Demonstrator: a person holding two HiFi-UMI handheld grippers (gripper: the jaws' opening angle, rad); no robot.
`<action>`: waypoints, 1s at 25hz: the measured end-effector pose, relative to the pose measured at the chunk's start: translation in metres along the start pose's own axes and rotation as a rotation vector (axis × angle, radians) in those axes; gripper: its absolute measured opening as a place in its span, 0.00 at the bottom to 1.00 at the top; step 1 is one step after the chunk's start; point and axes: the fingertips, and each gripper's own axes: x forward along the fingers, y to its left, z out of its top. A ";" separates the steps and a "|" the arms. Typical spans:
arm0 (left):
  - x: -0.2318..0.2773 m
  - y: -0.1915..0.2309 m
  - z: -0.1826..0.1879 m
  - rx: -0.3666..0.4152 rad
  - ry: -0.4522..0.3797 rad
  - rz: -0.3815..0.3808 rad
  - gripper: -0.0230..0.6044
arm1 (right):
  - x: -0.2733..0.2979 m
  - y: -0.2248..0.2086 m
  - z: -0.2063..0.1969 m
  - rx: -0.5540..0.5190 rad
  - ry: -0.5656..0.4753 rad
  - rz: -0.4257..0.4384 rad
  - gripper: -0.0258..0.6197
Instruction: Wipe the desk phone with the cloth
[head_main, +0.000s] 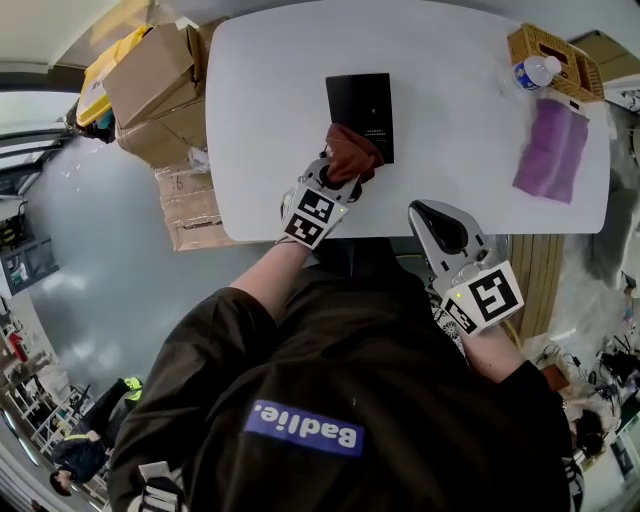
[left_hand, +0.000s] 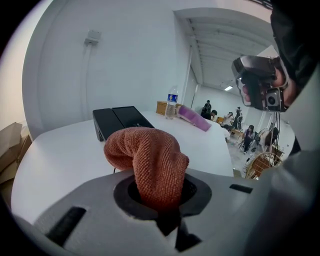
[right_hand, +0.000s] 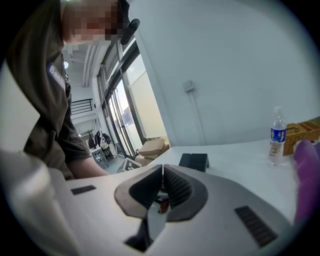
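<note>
The left gripper (head_main: 338, 187) is grasping the cloth (head_main: 352, 153), holding it at the near edge of the phone (head_main: 360, 103) lying mid-bench (head_main: 265, 90). The right gripper (head_main: 432, 216) is idling, clenched on nothing. Wiping appears to be beginning; the next move calls for pressing the cloth down and sweeping across the phone's top.

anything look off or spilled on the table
Nothing stands out. The desk phone sits on the table and looks intact, the water bottle stands upright by the basket, and nothing is spilled. The cloth is bunched in the left gripper.
</note>
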 end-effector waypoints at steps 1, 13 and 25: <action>-0.001 -0.002 -0.003 -0.003 0.015 -0.004 0.11 | -0.001 0.001 0.000 0.002 -0.005 -0.001 0.09; -0.012 0.021 0.064 0.006 -0.027 0.014 0.11 | -0.009 -0.010 0.007 0.020 -0.048 -0.015 0.09; 0.033 0.087 0.142 0.099 -0.038 0.099 0.11 | -0.016 -0.040 0.003 0.046 -0.045 -0.015 0.09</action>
